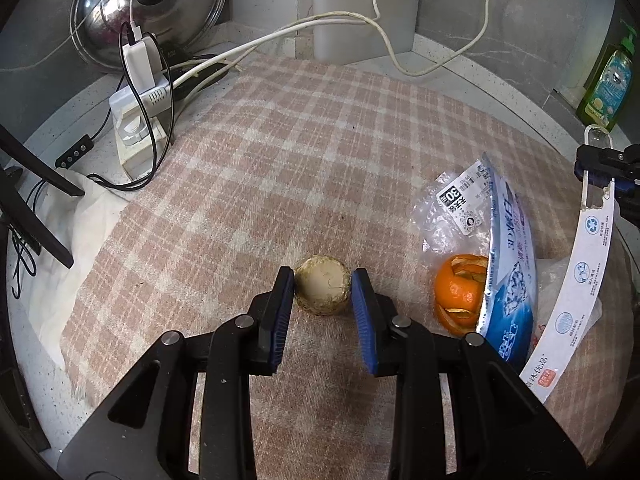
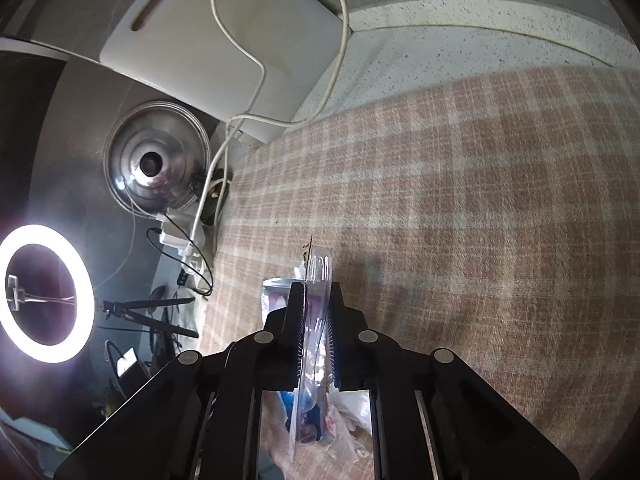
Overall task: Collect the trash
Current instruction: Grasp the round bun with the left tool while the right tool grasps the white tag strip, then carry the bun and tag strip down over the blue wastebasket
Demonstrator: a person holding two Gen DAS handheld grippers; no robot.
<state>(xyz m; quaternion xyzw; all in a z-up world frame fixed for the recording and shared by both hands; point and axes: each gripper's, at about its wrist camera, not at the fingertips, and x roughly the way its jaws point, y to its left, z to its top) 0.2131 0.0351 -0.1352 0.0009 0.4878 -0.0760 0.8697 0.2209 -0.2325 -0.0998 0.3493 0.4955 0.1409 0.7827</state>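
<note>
Left tool [image 1: 322,294] sits low over the plaid cloth [image 1: 280,168] that covers the surface; its blue pads [image 1: 280,312] stand partly open on either side of a round beige root stub [image 1: 322,290], the left pad touching it and the right pad just beside it; the stub rests on the cloth. Right of the stub lies an orange peel [image 1: 458,294], touching a blue-and-white plastic package [image 1: 508,280]; a crumpled clear wrapper with a printed label [image 1: 460,200] lies behind the peel. Right tool [image 2: 316,320] is nearly closed on a clear plastic packaging strip [image 2: 318,272], which stands edge-on between its pads and extends past the tips; in the left wrist view the same strip [image 1: 580,280] hangs as a long white printed band from the right tool [image 1: 608,172] at the far right edge. At the back left of the surface stand a white power strip with a charger [image 1: 138,92] and a steel pot lid [image 1: 152,8] leaning against the wall; a white cable [image 1: 320,24] runs across the back; a green soap bottle [image 1: 608,84] stands at the far right; a lit ring light [image 2: 44,292] appears at the left of the right wrist view.
</note>
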